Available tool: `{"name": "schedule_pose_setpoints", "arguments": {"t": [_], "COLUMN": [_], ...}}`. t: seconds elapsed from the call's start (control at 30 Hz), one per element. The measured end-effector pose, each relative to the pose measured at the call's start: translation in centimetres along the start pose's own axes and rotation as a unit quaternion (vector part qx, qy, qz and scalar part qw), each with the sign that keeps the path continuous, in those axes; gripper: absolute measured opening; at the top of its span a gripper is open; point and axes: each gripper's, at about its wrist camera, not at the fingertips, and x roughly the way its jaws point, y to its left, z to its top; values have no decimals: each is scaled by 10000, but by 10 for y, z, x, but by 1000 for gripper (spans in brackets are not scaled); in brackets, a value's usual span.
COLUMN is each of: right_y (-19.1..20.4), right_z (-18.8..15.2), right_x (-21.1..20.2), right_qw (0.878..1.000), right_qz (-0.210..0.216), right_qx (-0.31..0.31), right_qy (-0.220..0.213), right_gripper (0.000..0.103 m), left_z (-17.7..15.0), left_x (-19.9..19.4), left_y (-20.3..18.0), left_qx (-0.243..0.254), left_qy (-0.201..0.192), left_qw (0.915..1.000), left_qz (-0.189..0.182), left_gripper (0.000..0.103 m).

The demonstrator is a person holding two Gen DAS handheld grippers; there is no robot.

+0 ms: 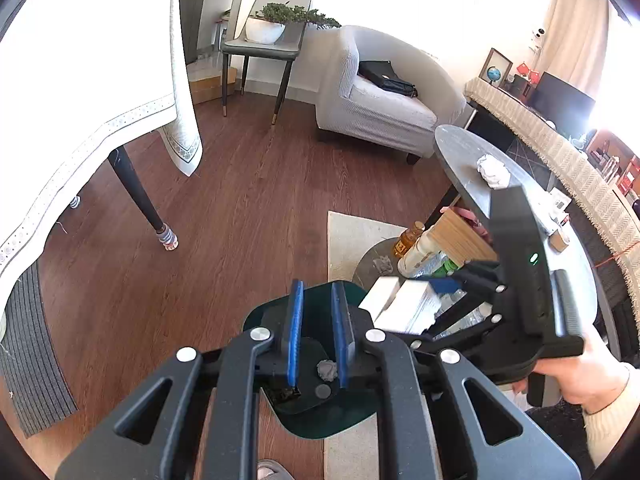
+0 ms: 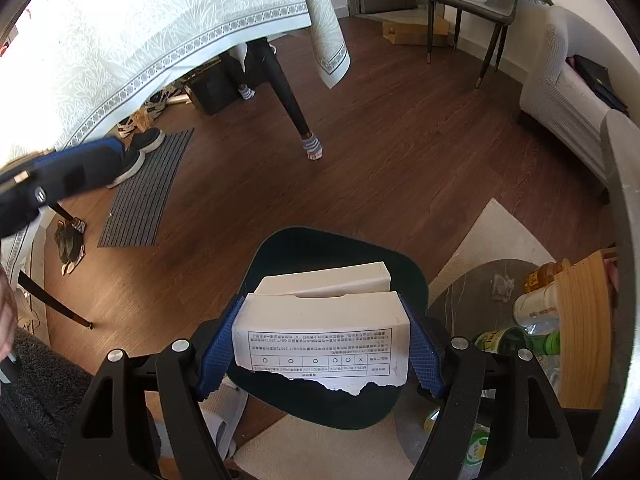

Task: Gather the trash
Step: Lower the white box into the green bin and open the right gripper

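Right fingers (image 2: 424, 352) clamp the torn carton (image 2: 320, 320) (above the bin (image 2: 412, 276), seemingly).

left gripper (image 1: 318, 328) jaws narrow, empty, right gripper (image 2: 322, 344) clamped wide

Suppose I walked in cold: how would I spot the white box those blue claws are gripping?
Find the dark green bin on the floor beside the low round table. Directly above it, the right claw clamps a white box between blue pads. Unlike the bottles nearby, it has a torn flap and a printed table.
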Motion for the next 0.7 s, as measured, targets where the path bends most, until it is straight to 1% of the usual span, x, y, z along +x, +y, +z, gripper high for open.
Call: {"name": "schedule_pose_setpoints", "arguments": {"t": [0.07, 0.23, 0.3, 0.33, 0.4, 0.47, 0.53, 0.7], "right_y": [3, 2, 1, 0, -4, -7, -9, -7], "right_z": [-6, -17, -23, -26, -28, -29, -30, -32], "right_x": [13, 31, 34, 35, 33, 28, 20, 1], "right_qw": [9997, 9983, 9970, 9962, 9956, 9960, 9974, 9991], "right_qz": [-83, -197, -339, -428, -475, -446, -318, -32], "right_qx": [-110, -223, -288, -322, -318, -264, -201, -207], "right_qy": [192, 510, 632, 688, 746, 727, 614, 363], "right_gripper": [76, 77, 81, 81, 81, 81, 81, 81], "left_z": [6, 17, 21, 22, 25, 27, 29, 37], "left_x": [-5, -15, -16, -18, -20, -21, -21, -25], "left_y": [-2, -7, -10, -11, -16, -20, -24, -37], "left_qx": [-35, -64, -75, -76, -77, -70, -73, -54], "left_qy": [-101, -309, -369, -397, -442, -486, -525, -682], "left_qw": [9999, 9995, 9992, 9991, 9989, 9987, 9984, 9974], "left_qz": [-26, -79, -116, -119, -139, -155, -193, -222], "left_gripper": [15, 15, 15, 15, 15, 17, 18, 33]}}
